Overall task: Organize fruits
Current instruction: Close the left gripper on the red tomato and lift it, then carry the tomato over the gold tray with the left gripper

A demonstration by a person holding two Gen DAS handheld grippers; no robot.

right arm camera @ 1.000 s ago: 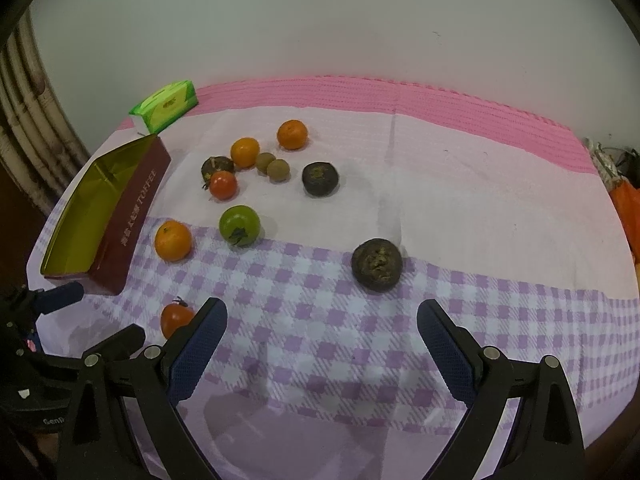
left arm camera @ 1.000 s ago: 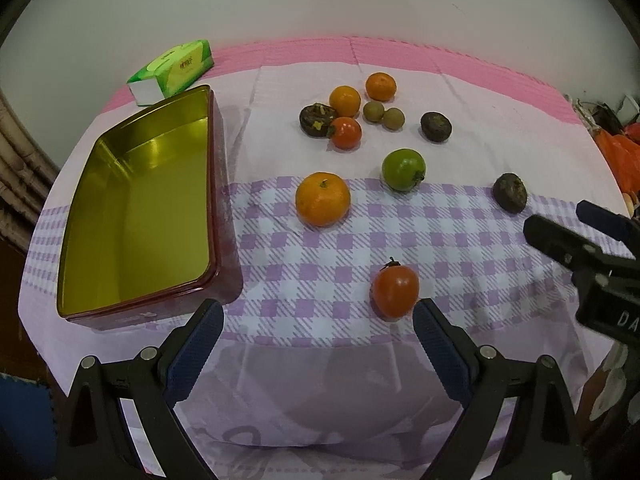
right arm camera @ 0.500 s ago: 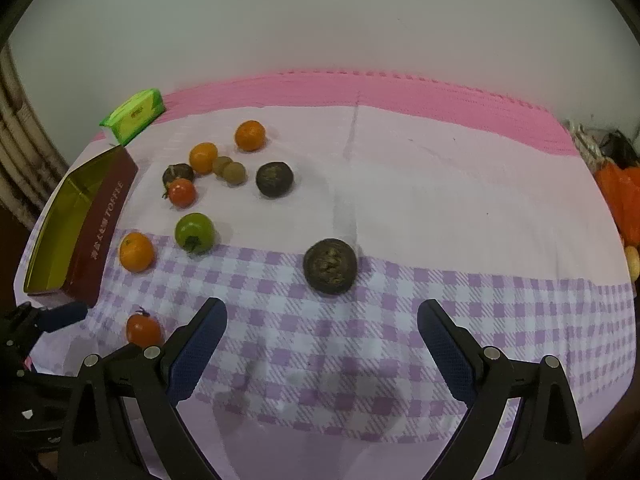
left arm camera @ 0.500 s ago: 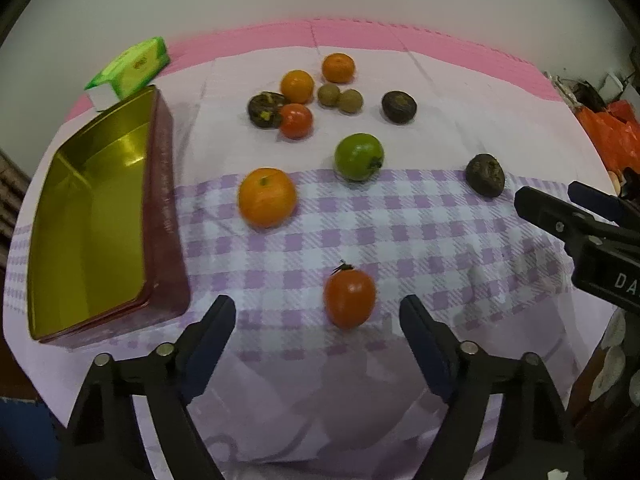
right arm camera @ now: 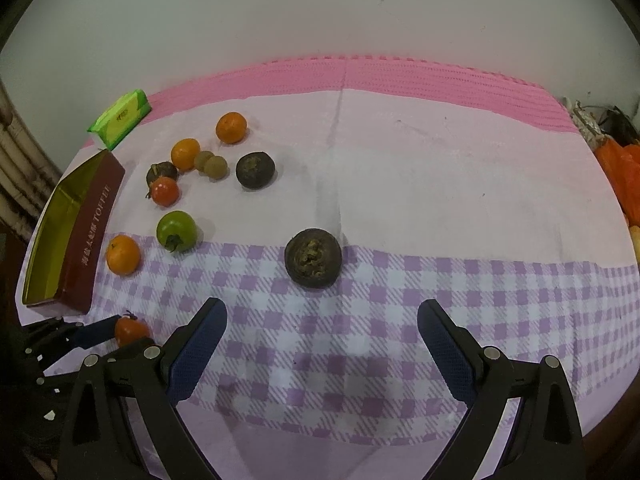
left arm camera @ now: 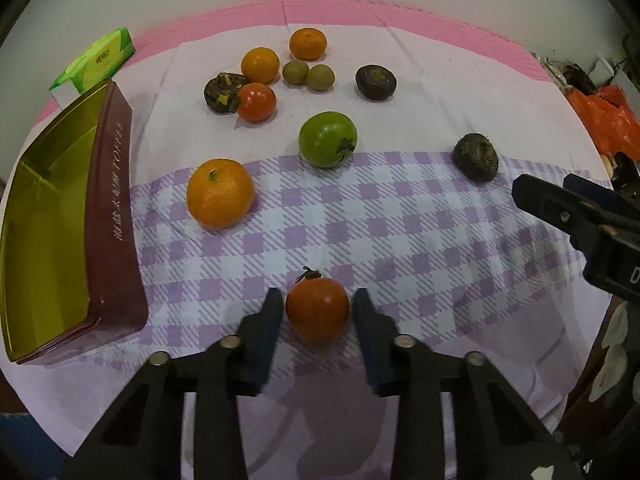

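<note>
Altogether two red tomatoes [left arm camera: 318, 310], three oranges [left arm camera: 220, 193]

Behind your counter [right arm camera: 400, 184] runs a plain pale wall [right arm camera: 320, 20], evenly lit and bare. The counter wears a cloth [right arm camera: 440, 152] banded in three: bright pink at the far edge, pale lilac through the middle, purple-and-white check nearest you, with a fold crease down its middle. At your right, past the counter's edge, sits a clutter with an orange plastic bag [left arm camera: 604, 116] in it. At your left, ribbed beige uprights [right arm camera: 16, 156] stand against the wall; what they are you cannot tell. A blue patch [left arm camera: 28, 440] shows low at your left.
</note>
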